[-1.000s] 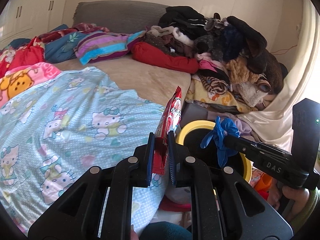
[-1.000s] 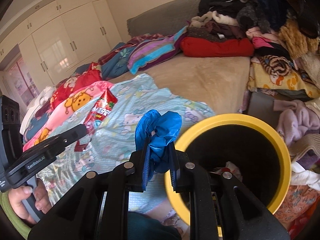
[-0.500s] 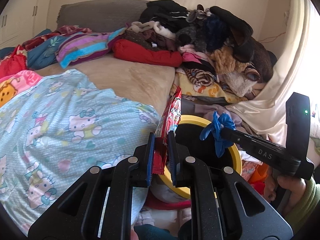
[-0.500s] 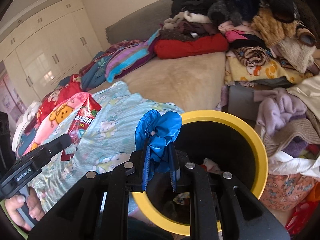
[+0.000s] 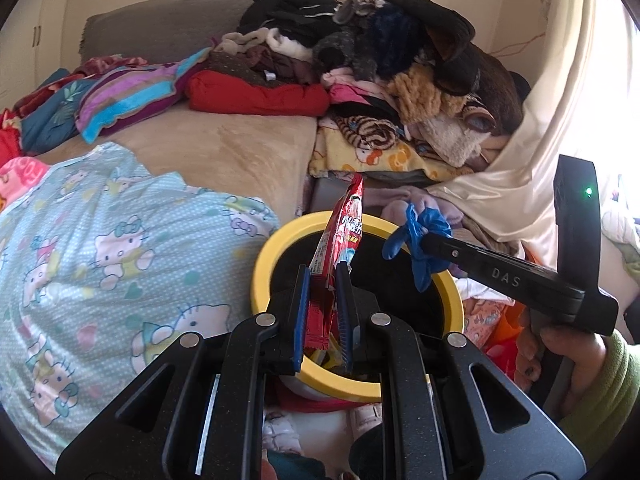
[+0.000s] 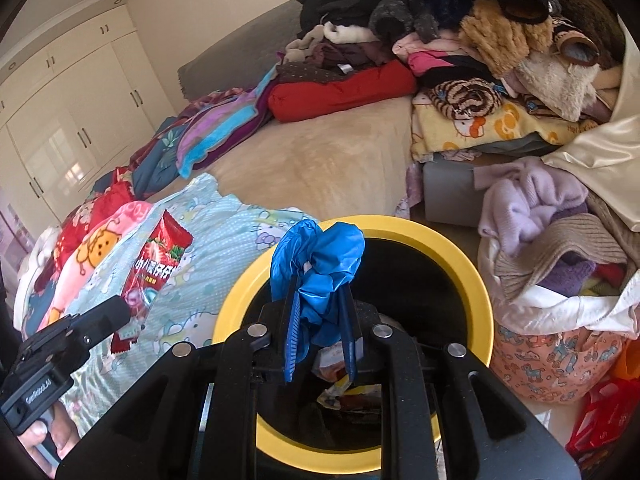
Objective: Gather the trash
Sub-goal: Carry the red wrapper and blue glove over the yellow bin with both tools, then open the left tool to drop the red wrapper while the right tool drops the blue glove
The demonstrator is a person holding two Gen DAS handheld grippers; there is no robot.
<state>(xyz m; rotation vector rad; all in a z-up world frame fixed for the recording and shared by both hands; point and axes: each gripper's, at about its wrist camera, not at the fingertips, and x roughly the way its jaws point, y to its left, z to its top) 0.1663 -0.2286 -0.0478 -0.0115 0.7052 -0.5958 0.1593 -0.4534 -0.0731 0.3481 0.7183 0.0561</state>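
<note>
My left gripper point(image 5: 323, 280) is shut on a red snack wrapper point(image 5: 343, 240), which stands up over the near rim of a yellow-rimmed black bin point(image 5: 276, 240). The right gripper point(image 5: 420, 240) comes in from the right, shut on a crumpled blue glove point(image 5: 424, 236) above the bin's far right rim. In the right wrist view that right gripper point(image 6: 318, 300) pinches the blue glove point(image 6: 320, 256) over the mouth of the bin point(image 6: 460, 256), with trash lying at the bottom. At the left there, the left gripper point(image 6: 128, 312) carries the red wrapper point(image 6: 156, 268).
The bin stands on the floor beside a bed point(image 5: 224, 152) spread with a light-blue cartoon blanket point(image 5: 100, 248). A tall heap of clothes point(image 5: 400, 64) fills the far right corner, a cream curtain point(image 5: 532, 160) hangs at the right, and bags of clothing point(image 6: 560, 280) crowd the bin's right side.
Both grippers have moved closer to the bin and now hang over its mouth, still carrying the wrapper and the glove. The bin looms larger in both views.
</note>
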